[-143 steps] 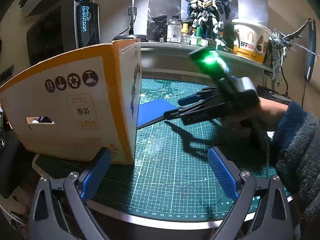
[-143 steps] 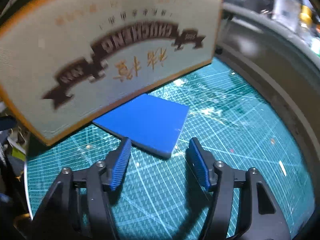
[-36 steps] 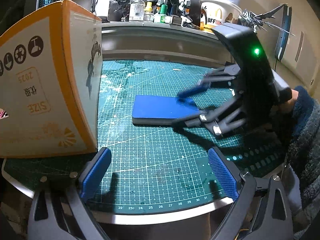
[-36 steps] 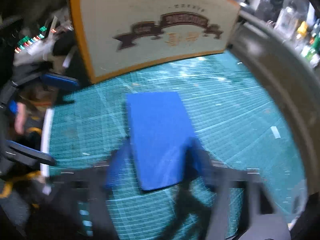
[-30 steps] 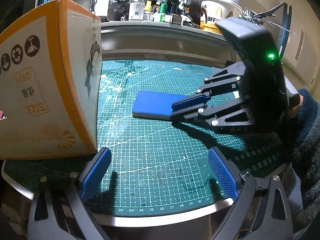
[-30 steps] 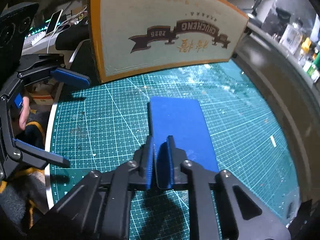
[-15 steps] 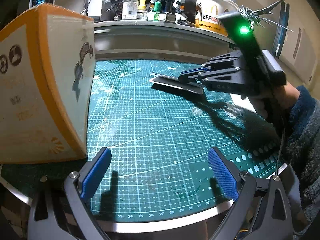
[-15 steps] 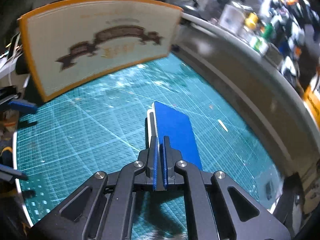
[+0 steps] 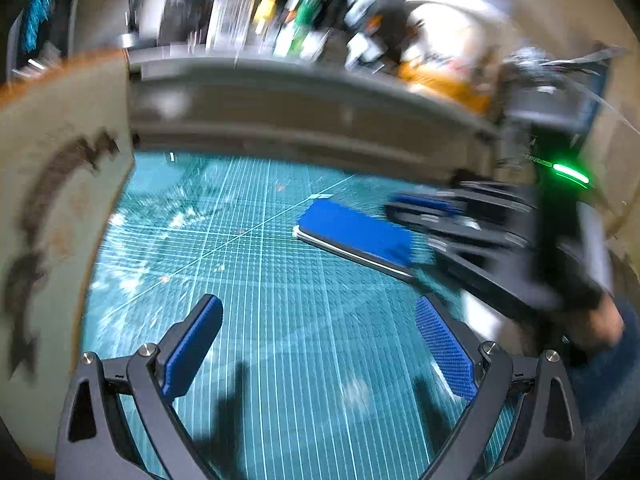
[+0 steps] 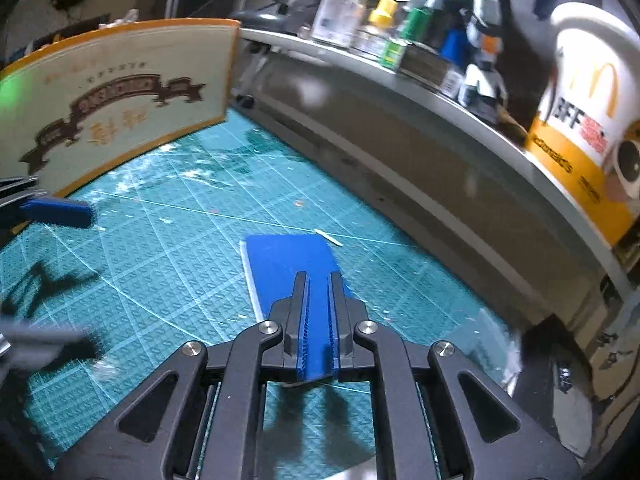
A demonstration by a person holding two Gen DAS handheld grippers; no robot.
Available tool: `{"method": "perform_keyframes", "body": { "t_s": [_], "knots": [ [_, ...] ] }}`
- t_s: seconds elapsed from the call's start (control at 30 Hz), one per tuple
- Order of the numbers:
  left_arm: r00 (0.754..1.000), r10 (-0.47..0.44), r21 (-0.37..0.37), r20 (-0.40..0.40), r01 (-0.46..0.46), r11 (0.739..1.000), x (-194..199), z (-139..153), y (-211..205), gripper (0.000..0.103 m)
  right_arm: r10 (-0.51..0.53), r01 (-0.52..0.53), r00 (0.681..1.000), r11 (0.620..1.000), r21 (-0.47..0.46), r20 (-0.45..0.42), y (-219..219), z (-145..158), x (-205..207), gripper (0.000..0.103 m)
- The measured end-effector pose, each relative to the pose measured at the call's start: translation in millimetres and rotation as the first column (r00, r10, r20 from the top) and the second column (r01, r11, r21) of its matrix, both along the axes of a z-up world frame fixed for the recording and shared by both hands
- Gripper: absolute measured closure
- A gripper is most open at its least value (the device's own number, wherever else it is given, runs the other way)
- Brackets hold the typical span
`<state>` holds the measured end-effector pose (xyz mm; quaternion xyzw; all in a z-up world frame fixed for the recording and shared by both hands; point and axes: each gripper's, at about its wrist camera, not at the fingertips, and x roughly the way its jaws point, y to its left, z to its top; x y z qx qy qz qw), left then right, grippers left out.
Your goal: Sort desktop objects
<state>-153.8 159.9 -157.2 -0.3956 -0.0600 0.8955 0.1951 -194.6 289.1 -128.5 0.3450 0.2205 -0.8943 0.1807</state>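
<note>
My right gripper [image 10: 318, 292] is shut on a flat blue pad [image 10: 289, 264] with a pale underside and holds it tilted above the green cutting mat [image 10: 168, 248]. The left wrist view shows the same blue pad [image 9: 354, 234] in the air at the right, pinched at its near end by the right gripper [image 9: 416, 240]. My left gripper [image 9: 318, 344] is open and empty, low over the mat's [image 9: 260, 300] front part. An orange-edged cardboard box [image 10: 116, 96] stands on the mat's left side; it fills the left edge of the left wrist view [image 9: 56, 208].
A raised grey shelf [image 10: 400, 92] runs along the back with paint bottles [image 10: 340, 20], a model robot [image 10: 484, 32] and a McDonald's bucket [image 10: 588, 120]. My left gripper's finger [image 10: 56, 208] shows at the left of the right wrist view.
The right gripper closed on the blue pad and lifted it off the mat, then carried it right and toward the back. The left gripper swung, and its view is now blurred.
</note>
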Motion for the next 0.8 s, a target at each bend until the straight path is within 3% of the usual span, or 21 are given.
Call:
{"method": "perform_keyframes", "body": {
  "t_s": [0.07,0.13,0.17,0.23,0.3,0.43,0.5,0.6,0.7,0.77,0.8],
  "knots": [
    [0.999,-0.003,0.020,0.050,0.002,1.000,-26,-7,-3,0.005,0.010,-0.010,1.000,1.000,-0.014,-0.012,6,2,3,0.079],
    [0.995,-0.008,0.036,0.100,0.005,0.999,-50,-14,-6,0.005,0.007,-0.006,1.000,0.995,-0.102,0.010,20,3,5,0.025],
    [0.993,-0.013,0.040,0.118,0.009,0.999,-58,-18,-8,0.005,0.004,0.001,1.000,0.987,-0.162,0.029,29,4,4,0.017],
    [0.992,-0.028,0.051,0.125,0.022,0.998,-67,-22,-10,0.005,0.035,-0.021,0.998,0.969,-0.244,0.049,41,2,2,0.011],
    [0.989,-0.082,0.039,0.127,0.078,0.996,-74,-23,-7,0.005,0.066,-0.028,0.990,0.958,-0.287,0.126,51,-7,-5,0.004],
    [0.981,-0.139,0.039,0.132,0.135,0.990,-89,-21,-3,0.005,0.150,-0.107,0.969,0.971,-0.214,0.196,42,-21,-14,0.003],
    [0.982,-0.147,0.044,0.121,0.143,0.989,-91,-20,-5,0.005,0.116,-0.086,0.962,0.987,-0.132,0.246,36,-32,-24,0.003],
    [0.975,-0.192,0.062,0.113,0.186,0.981,-91,-20,-5,0.005,0.129,-0.076,0.944,0.981,-0.180,0.303,39,-36,-37,0.000],
    [0.975,-0.206,0.033,0.081,0.204,0.978,-85,-18,0,0.005,0.147,-0.101,0.943,0.982,-0.161,0.299,35,-37,-37,0.000],
    [0.976,-0.203,0.038,0.079,0.200,0.979,-78,-17,-2,0.005,0.158,-0.110,0.946,0.978,-0.177,0.284,36,-34,-33,0.015],
    [0.976,-0.202,0.044,0.077,0.199,0.979,-74,-17,-4,0.005,0.163,-0.114,0.947,0.976,-0.185,0.277,36,-32,-31,0.029]
  ]
}}
